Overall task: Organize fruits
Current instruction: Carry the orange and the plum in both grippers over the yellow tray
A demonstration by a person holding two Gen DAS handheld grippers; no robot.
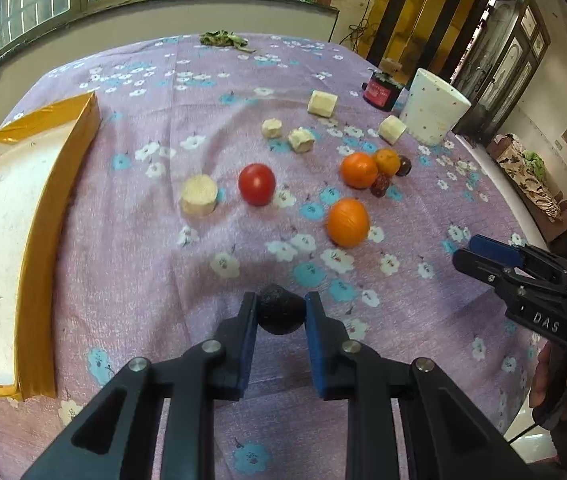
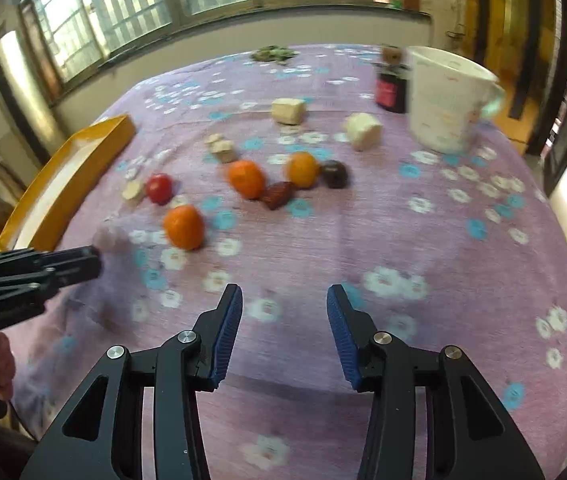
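My left gripper (image 1: pixel 280 310) is shut on a dark round fruit (image 1: pixel 281 307), held above the purple flowered tablecloth (image 1: pixel 143 264). A red tomato (image 1: pixel 256 183), three oranges (image 1: pixel 348 222) (image 1: pixel 358 170) (image 1: pixel 386 161) and small dark red fruits (image 1: pixel 380 185) lie ahead. A yellow-rimmed tray (image 1: pixel 35 240) with a white bottom sits at the left. My right gripper (image 2: pixel 284 300) is open and empty over bare cloth; it also shows in the left wrist view (image 1: pixel 479 252). In the right wrist view the nearest orange (image 2: pixel 184 227), the tomato (image 2: pixel 159 189) and a dark fruit (image 2: pixel 334 174) lie ahead.
Several pale cut chunks (image 1: pixel 199 195) (image 1: pixel 322 103) are scattered on the cloth. A white dotted cup (image 1: pixel 433 108) and a dark jar with a red label (image 1: pixel 381 92) stand at the far right. Green leaves (image 1: pixel 223 39) lie at the far edge. The right table edge (image 1: pixel 495 168) drops off.
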